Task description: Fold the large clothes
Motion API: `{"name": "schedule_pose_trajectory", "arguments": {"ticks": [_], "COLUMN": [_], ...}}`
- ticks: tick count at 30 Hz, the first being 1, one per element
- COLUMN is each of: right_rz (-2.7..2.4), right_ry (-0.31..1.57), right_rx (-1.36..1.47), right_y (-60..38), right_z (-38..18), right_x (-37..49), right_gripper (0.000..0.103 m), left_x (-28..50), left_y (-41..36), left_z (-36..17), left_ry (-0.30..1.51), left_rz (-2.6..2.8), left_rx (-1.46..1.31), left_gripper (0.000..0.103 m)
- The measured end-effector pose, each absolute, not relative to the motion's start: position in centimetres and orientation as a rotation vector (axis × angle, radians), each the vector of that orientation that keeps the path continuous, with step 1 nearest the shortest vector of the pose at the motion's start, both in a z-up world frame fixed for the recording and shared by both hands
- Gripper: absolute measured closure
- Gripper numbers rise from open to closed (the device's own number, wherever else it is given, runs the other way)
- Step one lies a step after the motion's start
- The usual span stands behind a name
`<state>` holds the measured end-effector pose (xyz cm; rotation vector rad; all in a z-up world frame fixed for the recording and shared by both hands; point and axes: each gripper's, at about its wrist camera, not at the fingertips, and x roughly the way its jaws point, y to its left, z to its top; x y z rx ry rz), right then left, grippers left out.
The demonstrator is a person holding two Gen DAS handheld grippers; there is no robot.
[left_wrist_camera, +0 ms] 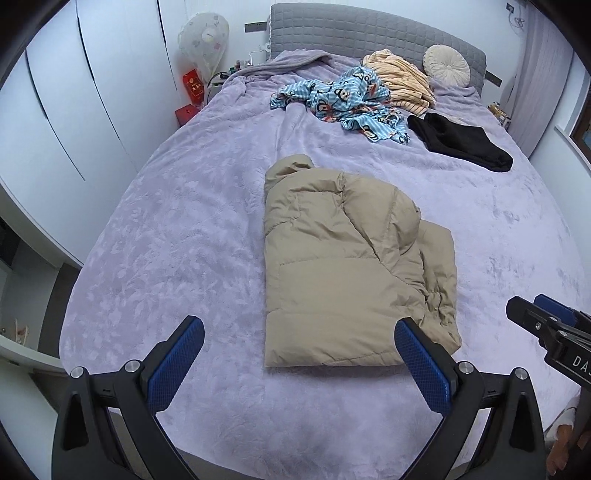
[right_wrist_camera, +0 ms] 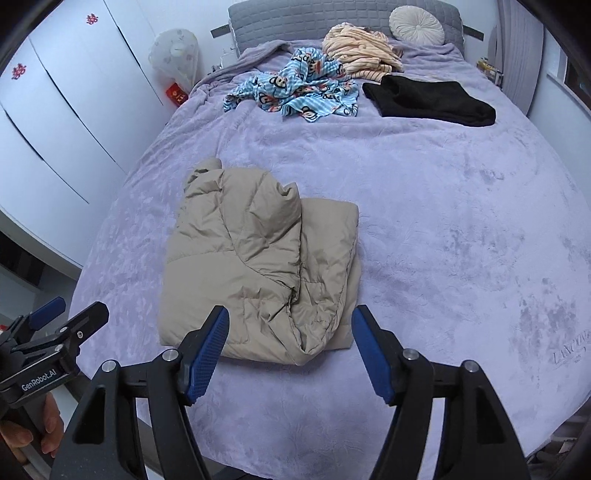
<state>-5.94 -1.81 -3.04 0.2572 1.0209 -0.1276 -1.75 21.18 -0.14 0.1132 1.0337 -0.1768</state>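
A beige puffer jacket (left_wrist_camera: 343, 266) (right_wrist_camera: 258, 269) lies folded into a rough rectangle on the lilac bed cover, hood end toward the headboard. My left gripper (left_wrist_camera: 299, 328) hangs above the near edge of the bed, jaws wide open and empty; its right pad overlaps the jacket's near corner in the picture but is lifted off it. My right gripper (right_wrist_camera: 290, 321) is open above the jacket's near edge, nothing between its blue pads (right_wrist_camera: 210, 347). Each gripper shows at the edge of the other's view: the right one (left_wrist_camera: 546, 321), the left one (right_wrist_camera: 62, 321).
A blue cartoon-print garment (left_wrist_camera: 343, 99) (right_wrist_camera: 295, 92), a striped peach garment (left_wrist_camera: 399, 77) (right_wrist_camera: 358, 48) and a black garment (left_wrist_camera: 461, 140) (right_wrist_camera: 432, 99) lie near the grey headboard (left_wrist_camera: 369, 29), with a round cushion (left_wrist_camera: 445, 66). White wardrobes (left_wrist_camera: 92, 92) stand left. A person's hand (right_wrist_camera: 33, 424) grips the left tool.
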Motion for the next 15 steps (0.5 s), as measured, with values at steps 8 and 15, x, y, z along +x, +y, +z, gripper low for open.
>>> {"name": "schedule_pose_trajectory", "arguments": {"ticks": [8,15], "right_rz": [-0.178,-0.189], "right_ry": [0.938,0.917], "right_rx": [0.203,0.174], "right_y": [-1.1,-0.6], "right_z": [-1.3,-0.3], "right_x": [-6.6,-6.7], "right_gripper": [0.002,0.0], "left_x": [-2.6,-3.1], "left_y": [21.6,21.8], "left_z": [1.4,2.2], "left_ry": [0.995,0.974], "left_rz": [-0.165,-0.142], "left_rx": [0.105,0.103], "left_gripper": [0.0,0.0]}}
